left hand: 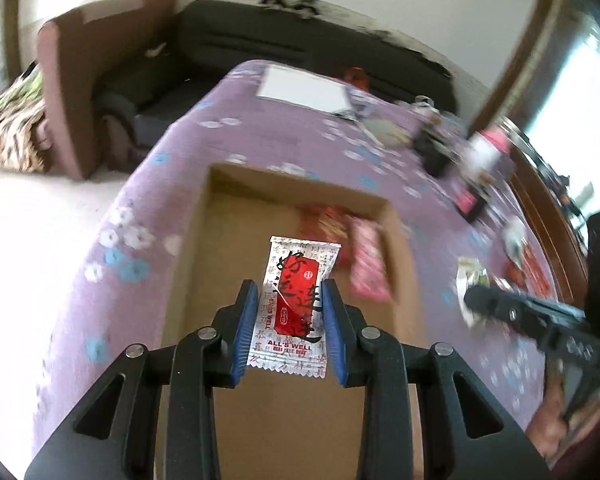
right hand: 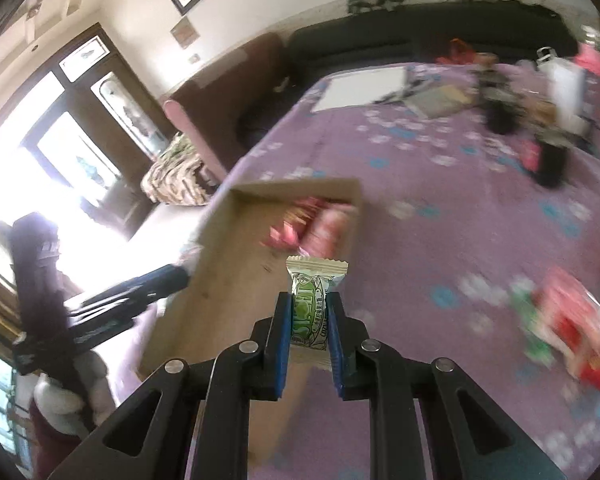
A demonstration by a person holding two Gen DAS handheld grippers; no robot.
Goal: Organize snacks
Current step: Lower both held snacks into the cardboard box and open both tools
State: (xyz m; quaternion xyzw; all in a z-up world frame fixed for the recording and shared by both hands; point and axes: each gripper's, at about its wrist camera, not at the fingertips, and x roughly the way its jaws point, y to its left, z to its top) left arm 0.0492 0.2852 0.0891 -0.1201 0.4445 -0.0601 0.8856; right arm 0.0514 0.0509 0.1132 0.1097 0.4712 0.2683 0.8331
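Note:
My left gripper [left hand: 290, 300] is shut on a white and red snack packet [left hand: 296, 300] marked "ALL'S WELL" and holds it above the open cardboard box [left hand: 228, 240]. Pink and red packets [left hand: 364, 256] lie in the box's far right corner. My right gripper [right hand: 309, 312] is shut on a small green and cream candy packet [right hand: 314, 300], over the box's right edge [right hand: 354, 196]. The right gripper also shows at the right of the left wrist view [left hand: 540, 320]; the left gripper shows at the left of the right wrist view [right hand: 132, 292].
The box sits on a purple flowered tablecloth [left hand: 172, 152]. Loose red and green snack packets [right hand: 568, 328] lie on the cloth to the right. A white sheet [left hand: 304, 90], dark objects and a white bottle [right hand: 564, 84] stand at the far end. A dark sofa [left hand: 260, 40] is behind.

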